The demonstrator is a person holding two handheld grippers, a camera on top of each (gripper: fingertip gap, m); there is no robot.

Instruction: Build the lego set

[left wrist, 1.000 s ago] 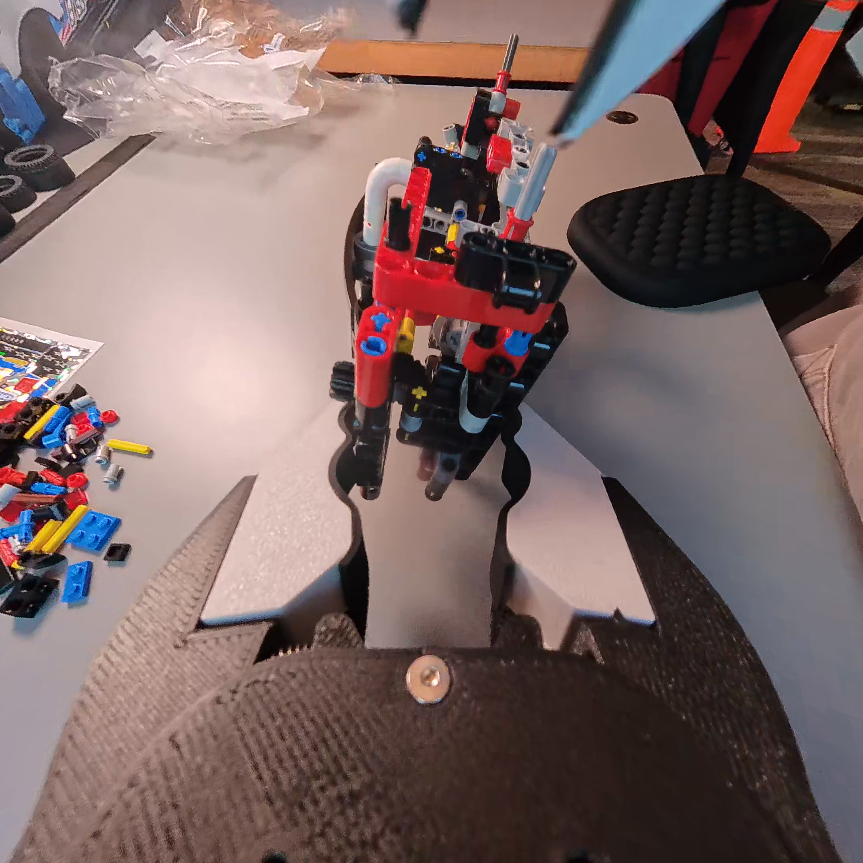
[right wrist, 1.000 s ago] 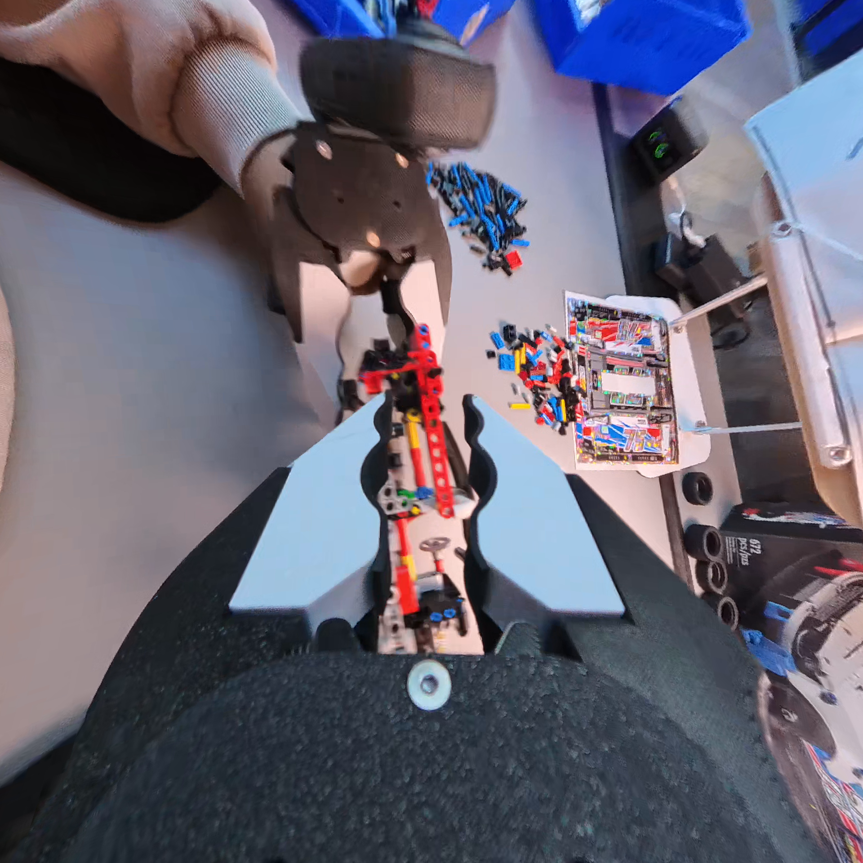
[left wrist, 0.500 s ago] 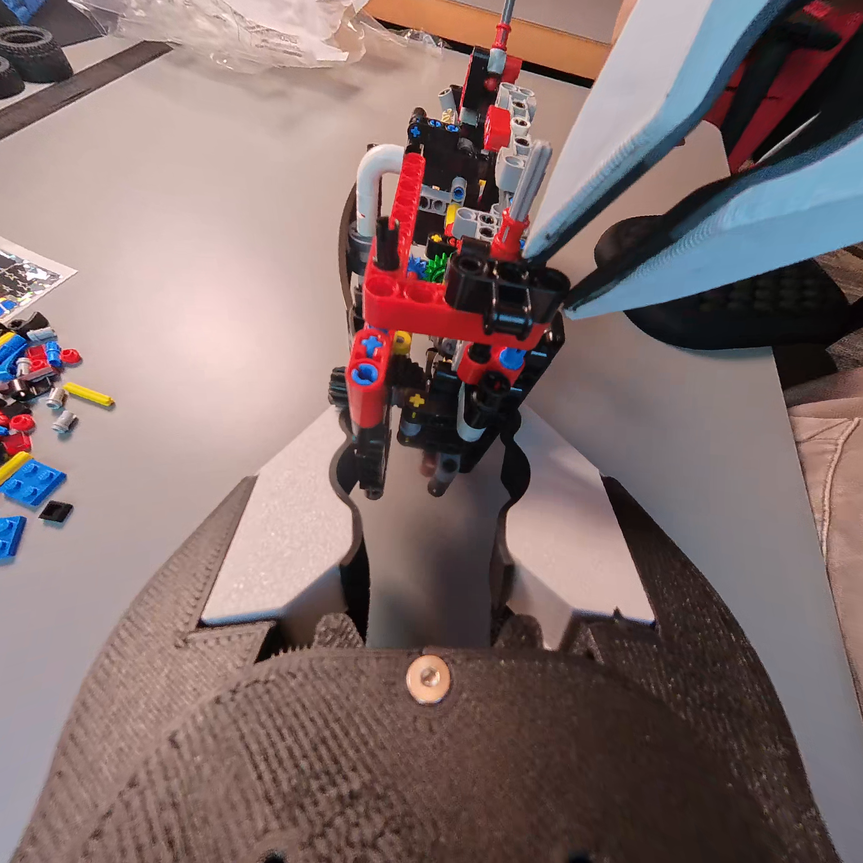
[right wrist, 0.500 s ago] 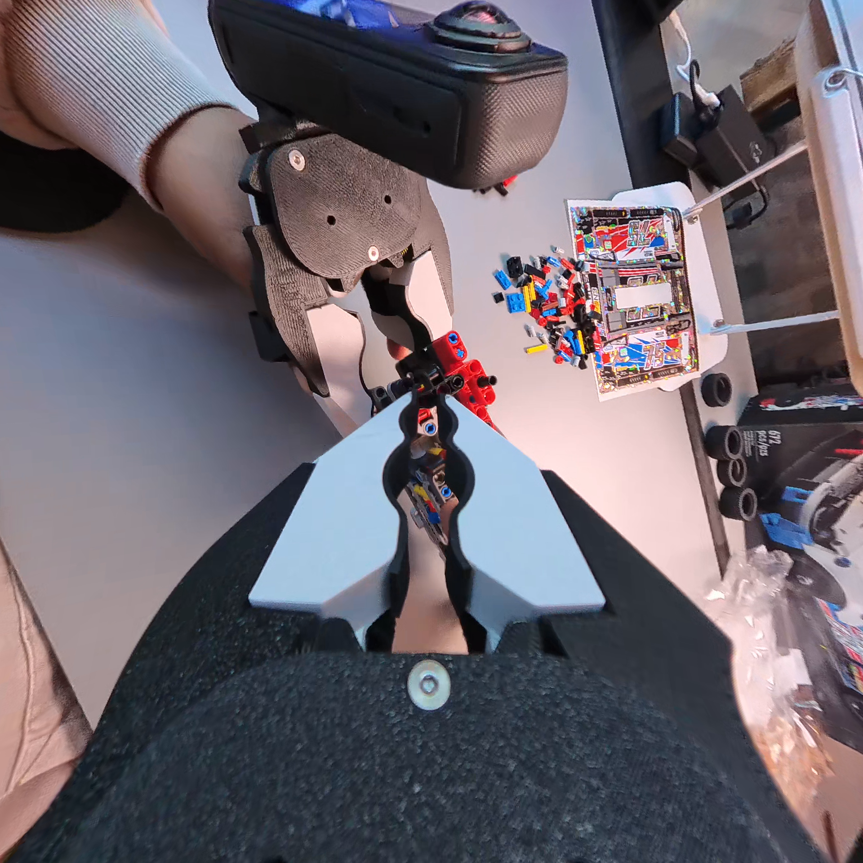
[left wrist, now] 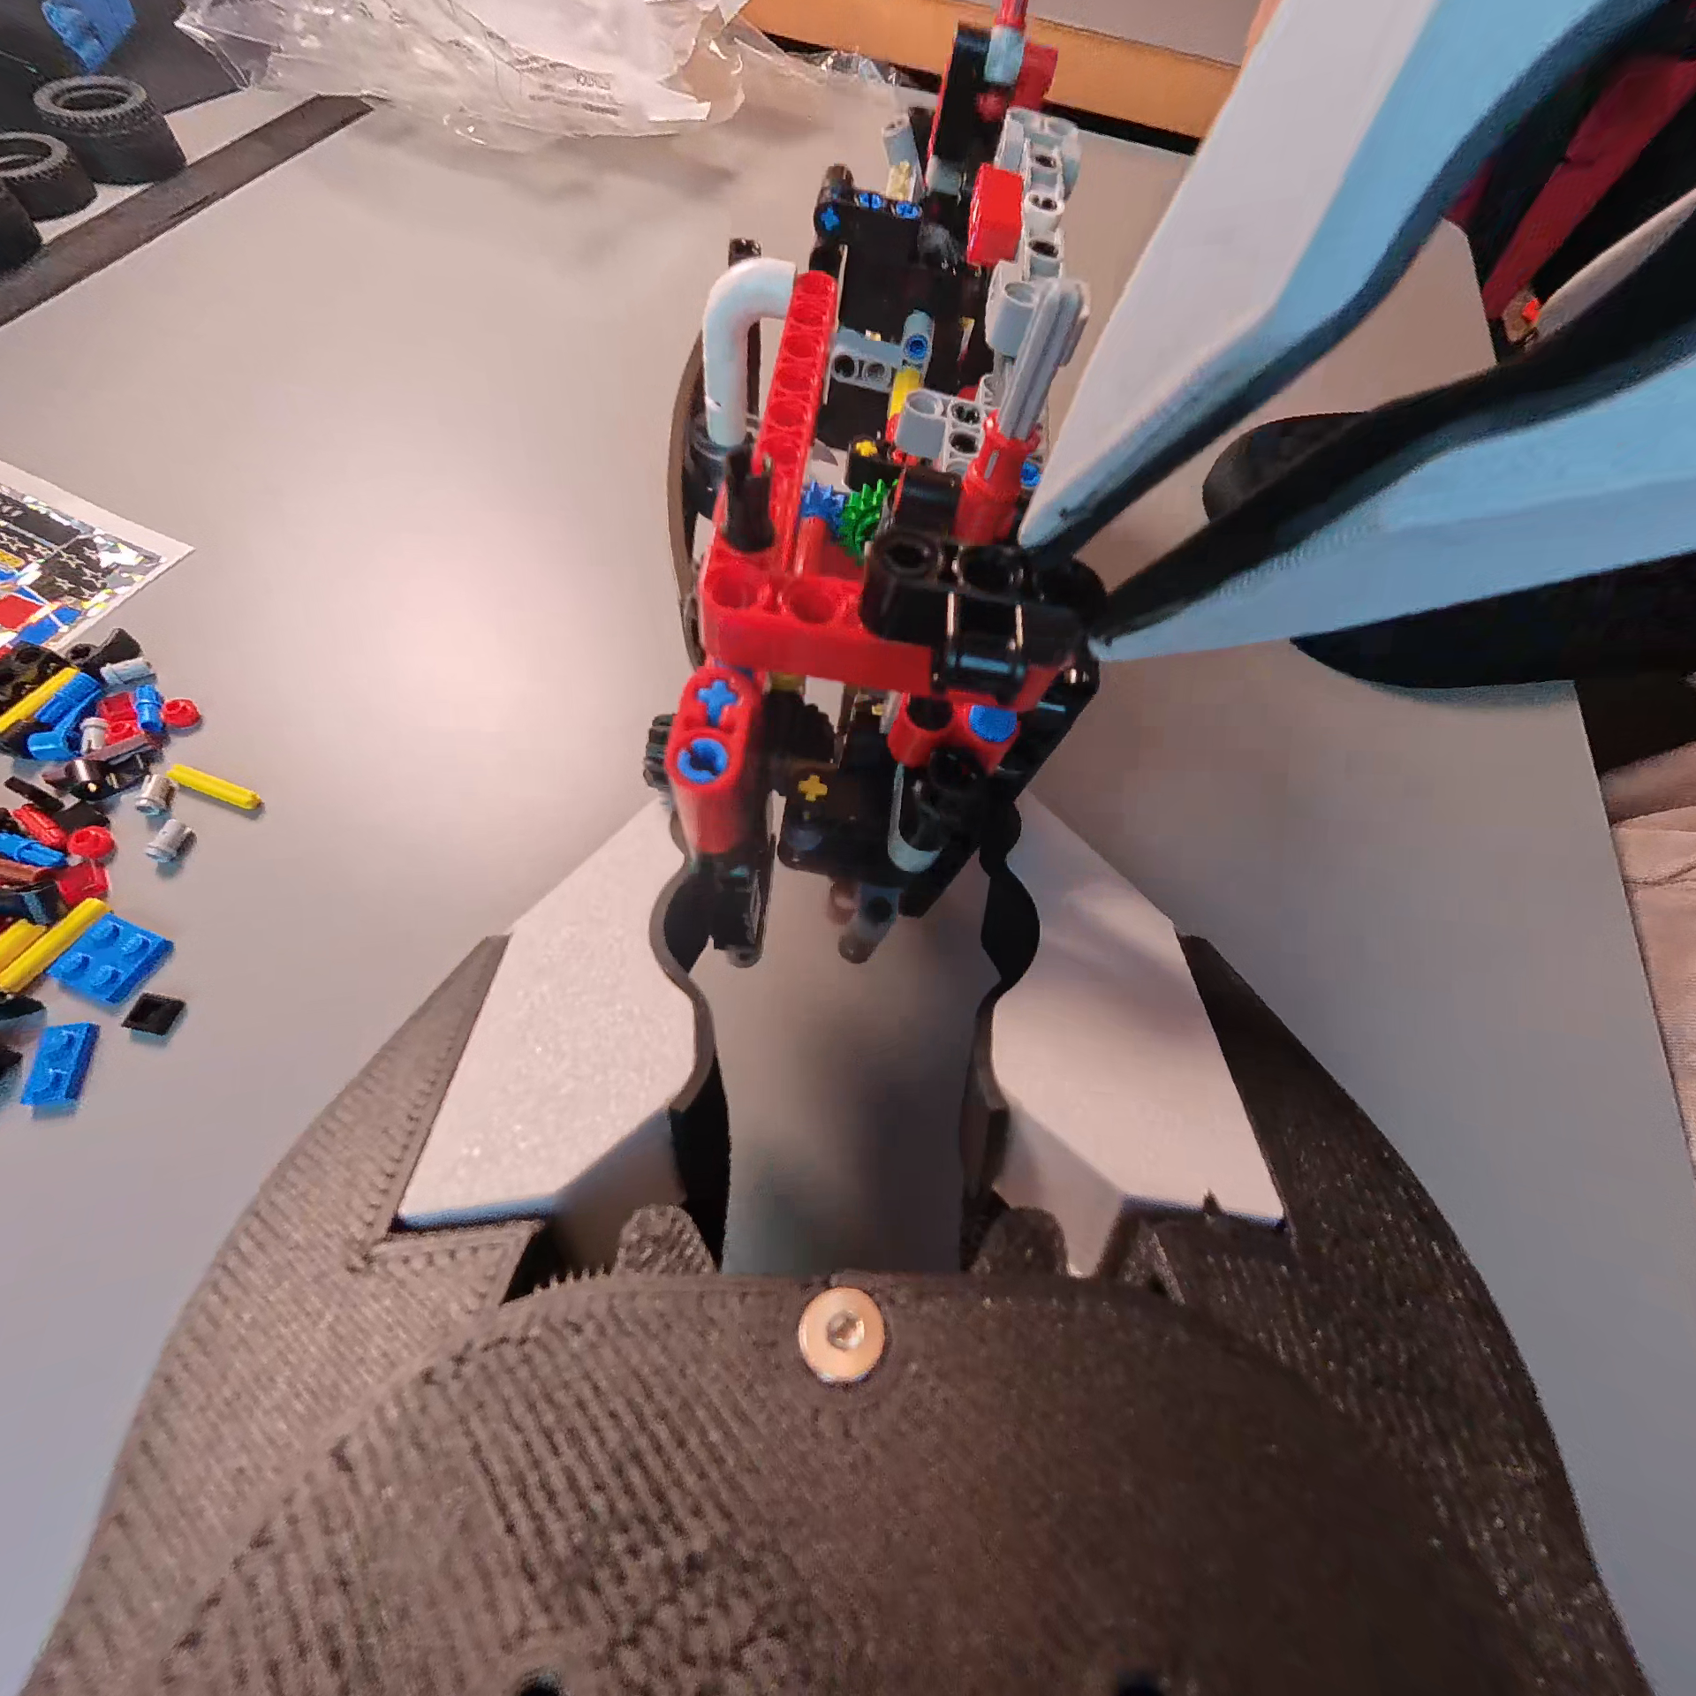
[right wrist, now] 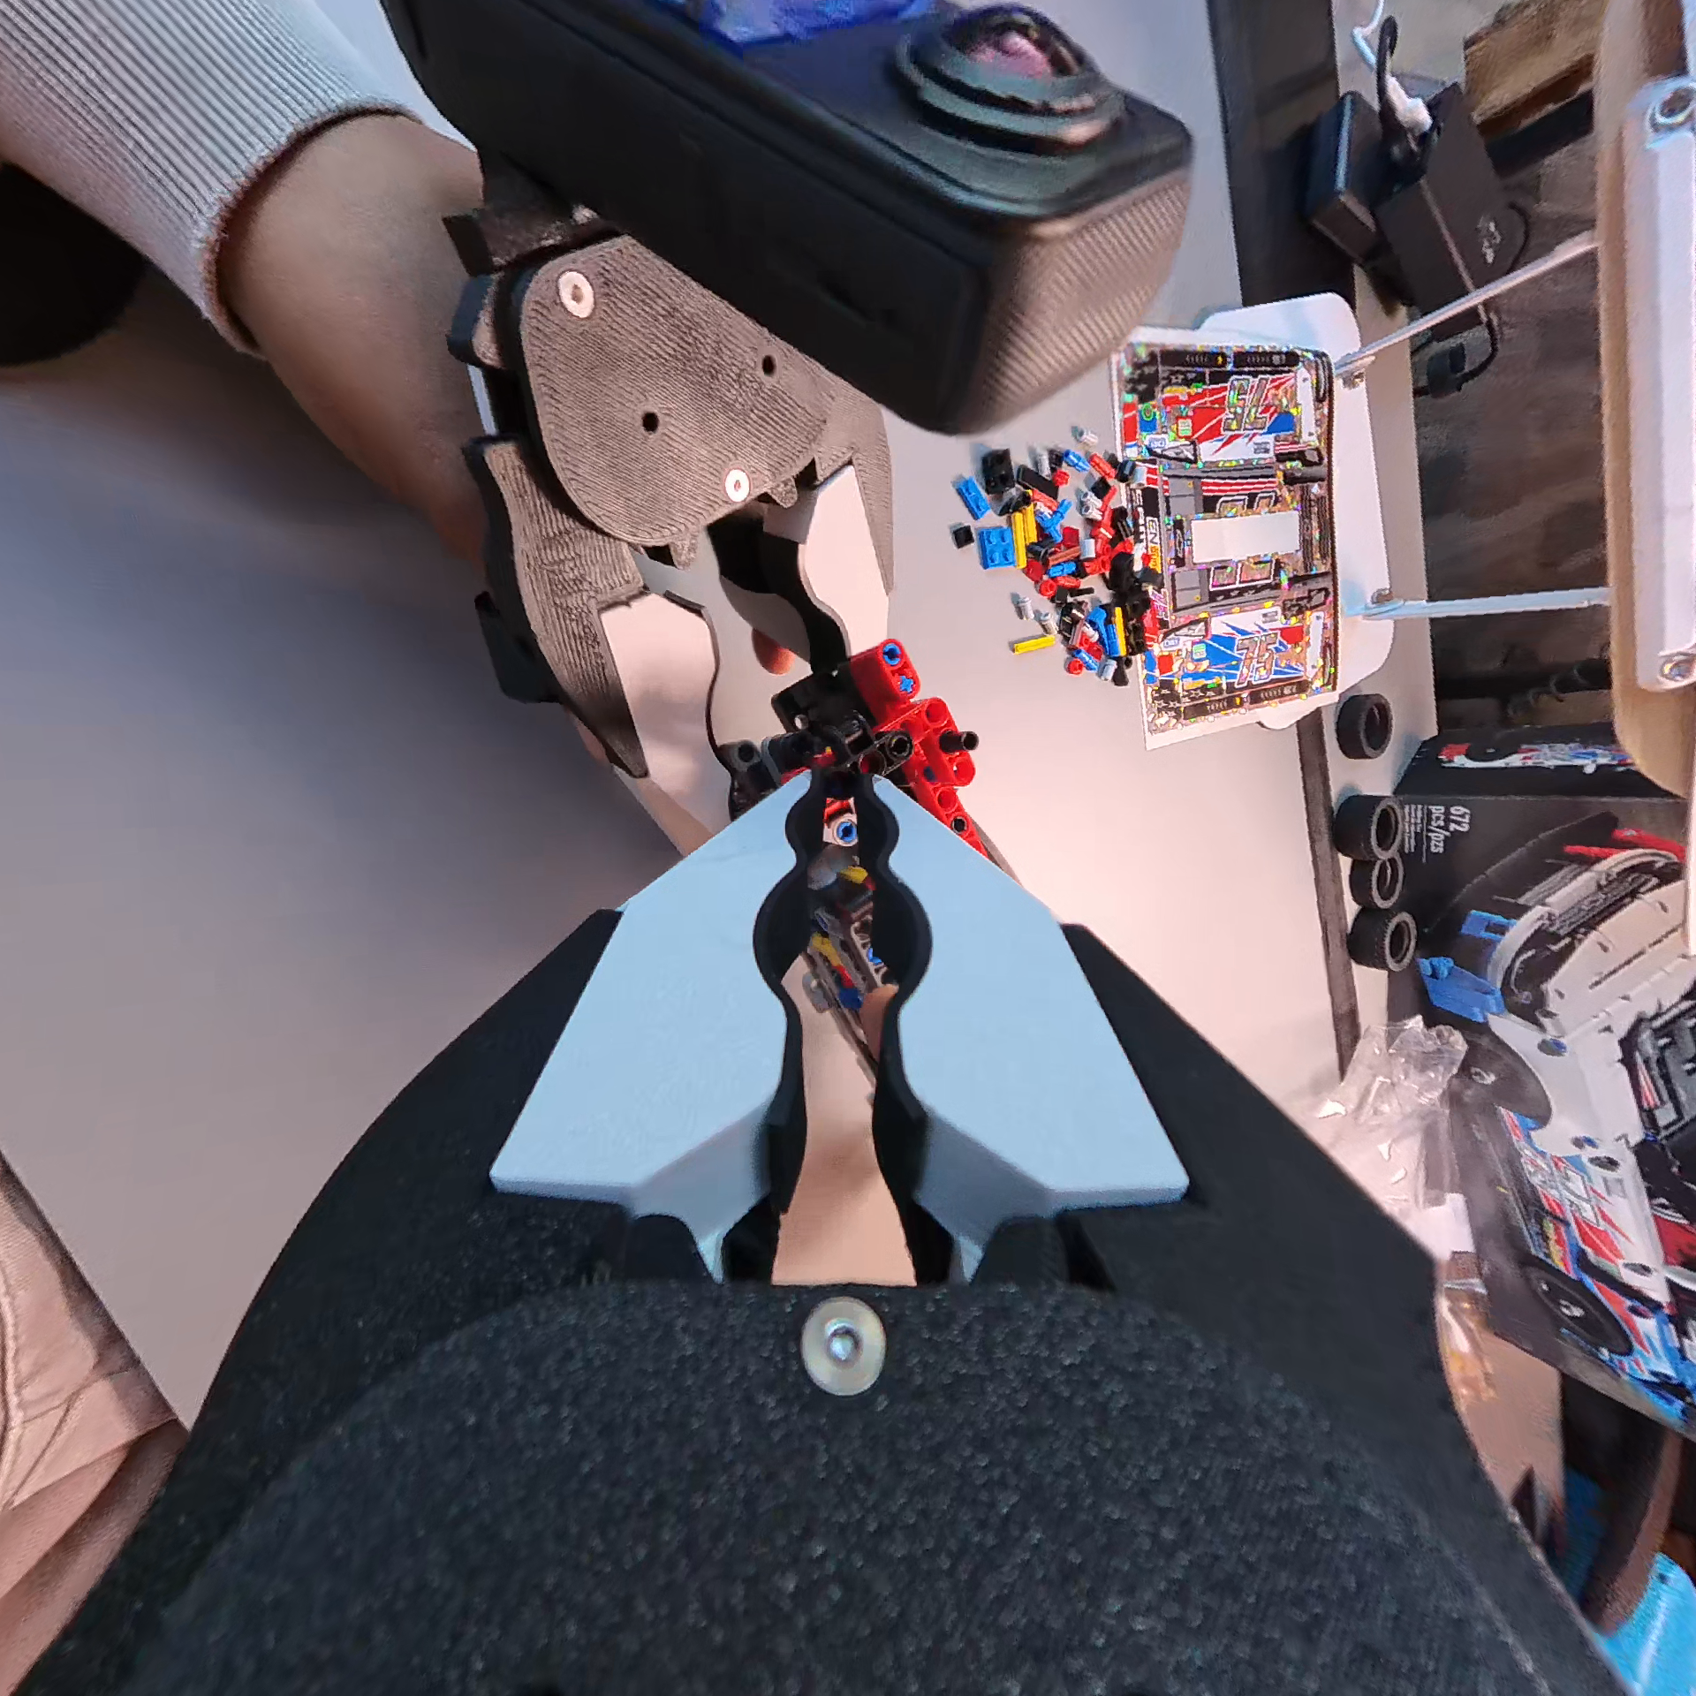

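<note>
The part-built lego model [left wrist: 826, 514], red, black and grey, stands upright between the fingers of my left gripper [left wrist: 849, 826], which is shut on its lower end and holds it above the grey table [left wrist: 413, 459]. My right gripper [right wrist: 835, 780] comes in from the right in the left wrist view [left wrist: 1069, 596]. Its tips are shut on a black connector [left wrist: 973, 596] at the end of the model's red frame. The right wrist view shows the same connector [right wrist: 844, 734], the model [right wrist: 918, 734] and the left gripper [right wrist: 780, 697] beyond it, held by a person's hand [right wrist: 349, 367].
A pile of loose bricks [left wrist: 83, 826] and a sticker sheet [left wrist: 55, 551] lie on the table to the left; they also show in the right wrist view [right wrist: 1055, 551]. Black tyres [right wrist: 1377, 881], the set's box [right wrist: 1560, 1009] and clear plastic bags [left wrist: 514, 64] lie along the table's edge. My hands' fingertips stand some 9 cm from each other.
My right gripper has come down to the model and its tips have shut on the black connector. The left gripper still holds the model, now closer to the camera.
</note>
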